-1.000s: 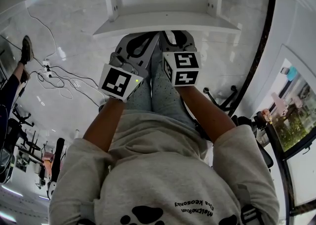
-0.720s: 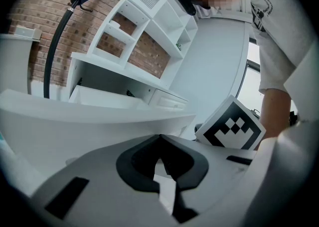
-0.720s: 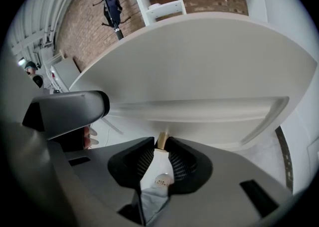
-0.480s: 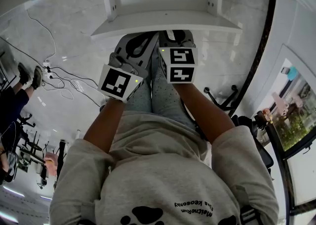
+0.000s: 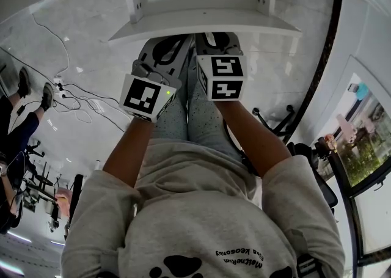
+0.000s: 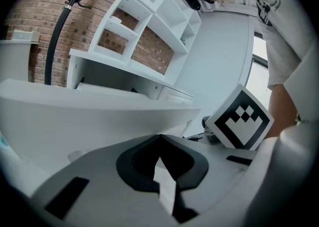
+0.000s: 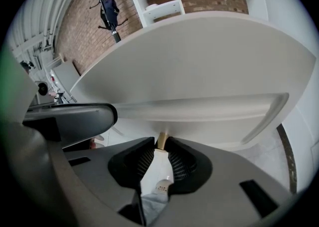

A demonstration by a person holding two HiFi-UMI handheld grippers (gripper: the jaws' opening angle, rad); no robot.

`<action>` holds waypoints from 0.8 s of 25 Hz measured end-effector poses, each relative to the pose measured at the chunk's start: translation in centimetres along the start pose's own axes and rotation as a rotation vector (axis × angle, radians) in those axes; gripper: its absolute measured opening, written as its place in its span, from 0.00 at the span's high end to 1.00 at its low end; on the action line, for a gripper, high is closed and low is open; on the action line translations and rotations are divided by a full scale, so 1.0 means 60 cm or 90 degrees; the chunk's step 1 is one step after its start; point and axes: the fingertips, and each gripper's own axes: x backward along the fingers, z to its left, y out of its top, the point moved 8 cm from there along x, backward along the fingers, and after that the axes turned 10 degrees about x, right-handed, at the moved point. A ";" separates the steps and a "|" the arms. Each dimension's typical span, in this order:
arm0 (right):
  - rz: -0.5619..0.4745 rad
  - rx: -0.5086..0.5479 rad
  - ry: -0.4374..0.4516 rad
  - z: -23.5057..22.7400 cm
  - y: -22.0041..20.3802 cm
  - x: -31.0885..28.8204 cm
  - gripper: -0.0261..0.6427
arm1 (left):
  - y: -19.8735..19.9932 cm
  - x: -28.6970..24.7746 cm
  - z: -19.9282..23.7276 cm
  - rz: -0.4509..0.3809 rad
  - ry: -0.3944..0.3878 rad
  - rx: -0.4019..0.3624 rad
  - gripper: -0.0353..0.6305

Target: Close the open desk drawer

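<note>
The white desk drawer (image 5: 201, 23) stands pulled out above the person's knees, with its front panel facing the person and its open box running away behind that panel.

Both grippers are up against the near side of the drawer front, close side by side, with the left gripper (image 6: 159, 138) to the left of the right gripper (image 7: 160, 147). The left gripper's fingers (image 6: 134, 158) are pressed together at their tips with nothing between them, and those tips sit just under the drawer front's lower edge.

The right gripper's fingers (image 7: 182, 163) have just been closing. They now pinch a small tan knob (image 7: 162, 139) that sticks out from the underside of the drawer front, with one ribbed pad against each side of it.

In the left gripper view, the right gripper's marker cube (image 6: 239, 118) shows just to the right, below the drawer front. Behind the drawer, a white shelf unit (image 6: 149, 16) rises against a brick wall (image 6: 45, 26). A coat stand (image 7: 109, 6) stands by the wall, left of the drawer. On the pale marble floor (image 5: 91, 20) to the left of the drawer, loose cables (image 5: 73, 93) trail.
</note>
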 end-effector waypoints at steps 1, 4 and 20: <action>-0.002 0.001 0.000 -0.002 0.003 -0.003 0.80 | 0.003 -0.002 0.003 -0.002 0.000 -0.001 0.92; -0.006 0.003 -0.001 -0.005 0.013 -0.011 0.80 | 0.012 -0.009 0.011 -0.007 0.003 -0.005 0.92; -0.019 0.016 0.002 -0.034 0.077 -0.054 0.80 | 0.070 -0.048 0.052 -0.018 0.023 -0.006 0.92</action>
